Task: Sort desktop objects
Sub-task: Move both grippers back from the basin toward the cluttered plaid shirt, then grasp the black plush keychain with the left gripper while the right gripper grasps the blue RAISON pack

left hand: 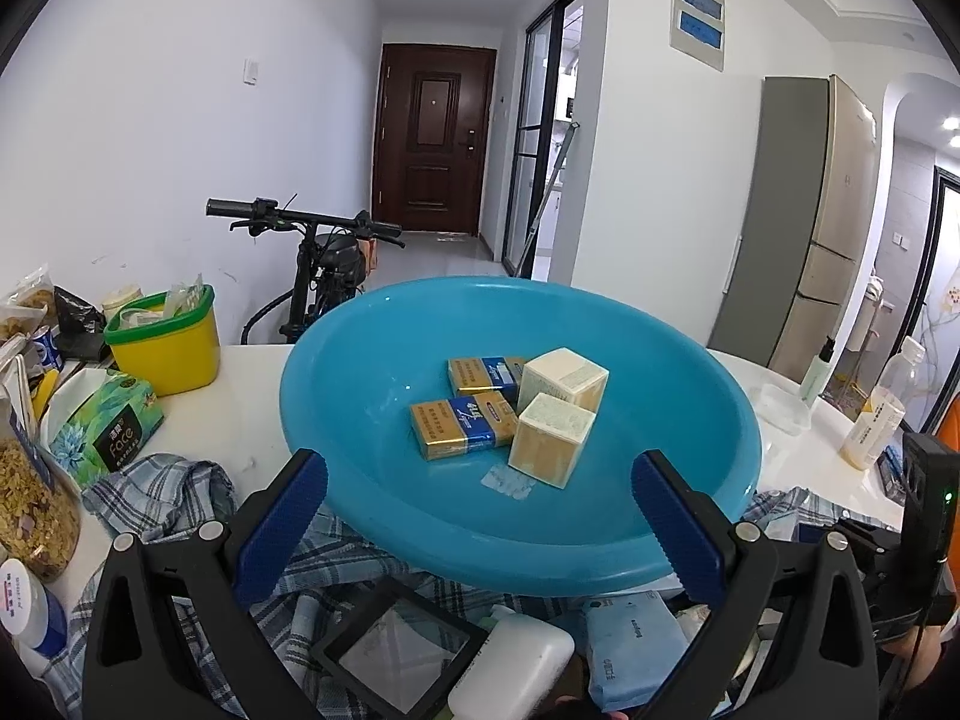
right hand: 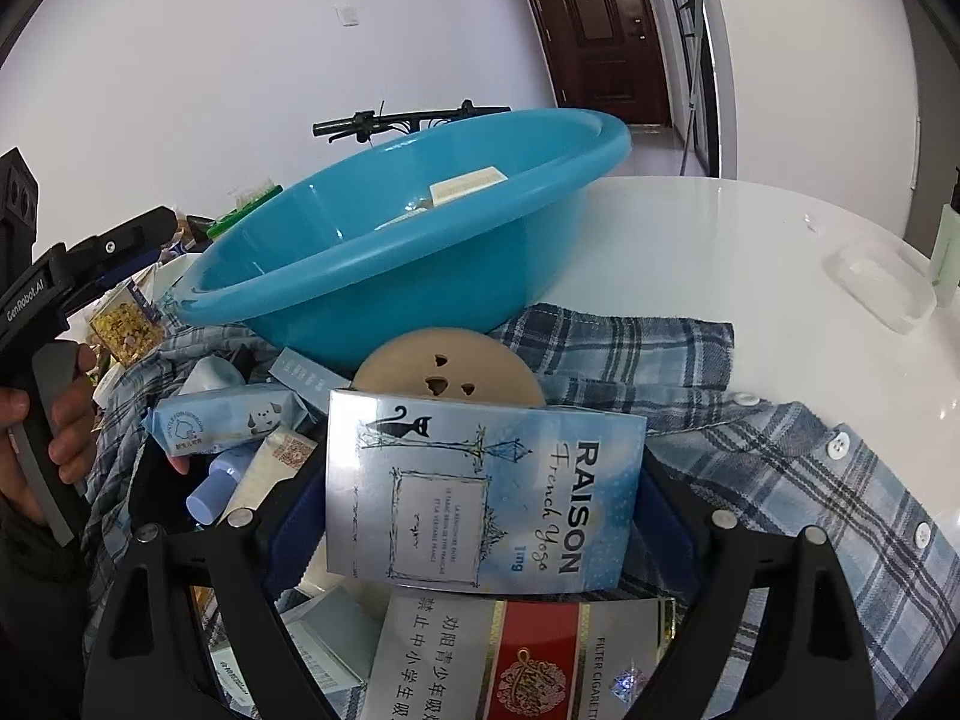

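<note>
4 small boxes are already seen inside the blue basin [left hand: 372, 360]: 2 flat gold and blue packs [left hand: 462, 435] and 2 cream cube boxes [left hand: 552, 438]. So part of the sorting looks done. A lot is judged to be left, because a big pile is still lying on the checked shirt [right hand: 780, 456] in front of the basin.

The right gripper [right hand: 480, 516] is closed on a light blue box [right hand: 486, 498], which is held between its blue pads, low over the pile and just in front of the basin. This box is probably meant to go into the basin next. The left gripper [left hand: 480, 492] is held wide apart with nothing in it, at the near rim of the basin.

In the pile, a red and white pack [right hand: 528, 660], a blue tissue pack [right hand: 228, 420] with a small dog drawn on it, a pale blue bottle [right hand: 216, 483] and a round tan lid [right hand: 450, 372] with little heart holes can be seen.

"RAISON French Yogo 1mg" and a black cat are printed on the held box. "FILTER CIGARETTES", cut off at the edge, and Chinese writing are printed on the red pack. "Face" is written on the green tissue box [left hand: 108, 426] on the white table [right hand: 720, 240]. "GenRobot.AI" is read on the left gripper's side. The words on the basin's boxes are too small to be read.
</note>
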